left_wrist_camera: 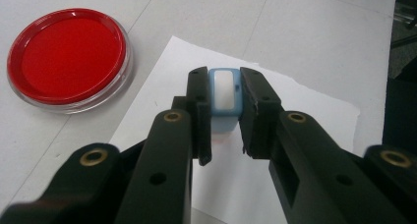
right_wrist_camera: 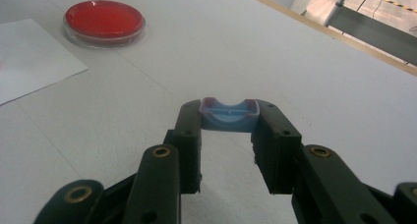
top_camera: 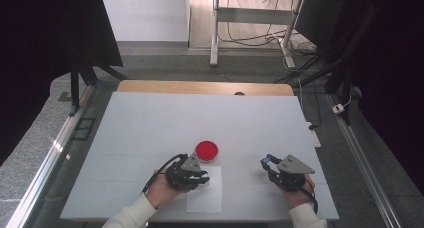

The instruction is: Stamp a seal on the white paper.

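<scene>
Left gripper (left_wrist_camera: 225,116): its jaws are clamping a small light-blue stamp body (left_wrist_camera: 225,98) between their tips, pads pressing on both sides; in the high view the left gripper (top_camera: 187,173) is sitting over the near-left part of the sheet.
Stamp body: it is showing a white oblong face toward the camera and is hanging just above, or possibly touching, the white sheet of paper (left_wrist_camera: 295,101); contact is hard to tell.
Right gripper (right_wrist_camera: 229,123): its jaws are closing on a light-blue cap (right_wrist_camera: 229,115), a shallow open piece with a reddish rim, held across the tips; in the high view the right gripper (top_camera: 272,164) is hovering to the right of the sheet, well apart from the left one.
Paper: it is lying flat on the pale table (top_camera: 150,118), near the front edge.
Ink pad (top_camera: 206,150): a round red dish with a clear rim, it is sitting just beyond the sheet's far-left corner, near the left gripper.
</scene>
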{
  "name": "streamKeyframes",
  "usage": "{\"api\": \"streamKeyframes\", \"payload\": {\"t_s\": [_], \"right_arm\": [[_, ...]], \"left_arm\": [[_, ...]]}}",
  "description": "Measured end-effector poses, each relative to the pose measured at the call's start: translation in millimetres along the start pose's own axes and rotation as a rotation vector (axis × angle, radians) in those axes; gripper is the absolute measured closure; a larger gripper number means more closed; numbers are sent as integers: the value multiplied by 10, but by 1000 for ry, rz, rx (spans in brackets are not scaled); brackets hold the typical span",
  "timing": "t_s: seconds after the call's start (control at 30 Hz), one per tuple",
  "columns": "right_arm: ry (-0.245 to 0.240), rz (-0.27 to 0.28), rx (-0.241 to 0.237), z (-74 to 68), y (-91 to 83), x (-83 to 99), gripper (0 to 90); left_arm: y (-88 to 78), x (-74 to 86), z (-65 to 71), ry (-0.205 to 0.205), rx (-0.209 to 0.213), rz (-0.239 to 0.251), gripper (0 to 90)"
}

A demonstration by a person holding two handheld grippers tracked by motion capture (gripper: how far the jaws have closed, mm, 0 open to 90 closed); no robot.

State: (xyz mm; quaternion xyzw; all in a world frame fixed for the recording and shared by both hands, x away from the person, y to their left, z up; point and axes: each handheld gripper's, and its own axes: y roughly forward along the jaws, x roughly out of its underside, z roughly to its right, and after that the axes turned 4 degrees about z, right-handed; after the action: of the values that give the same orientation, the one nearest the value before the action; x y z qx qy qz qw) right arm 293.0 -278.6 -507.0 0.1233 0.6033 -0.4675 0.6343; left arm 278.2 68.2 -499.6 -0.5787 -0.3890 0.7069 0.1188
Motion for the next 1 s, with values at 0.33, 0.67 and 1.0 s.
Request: {"api": "streamKeyframes", "payload": {"t_s": [0.33,0.67,1.0], "right_arm": [[4,2,0,-6,3,1,652],[3,2,0,-8,4,0,651],[-1,-1,2,-11,3,-4,651]], "left_arm": [[-110,-22,-40,-23,-1,38,756],[-257,-33,-98,-81,-6,113,755],[-371,-54,-147,-118,-20,170,755]]}}
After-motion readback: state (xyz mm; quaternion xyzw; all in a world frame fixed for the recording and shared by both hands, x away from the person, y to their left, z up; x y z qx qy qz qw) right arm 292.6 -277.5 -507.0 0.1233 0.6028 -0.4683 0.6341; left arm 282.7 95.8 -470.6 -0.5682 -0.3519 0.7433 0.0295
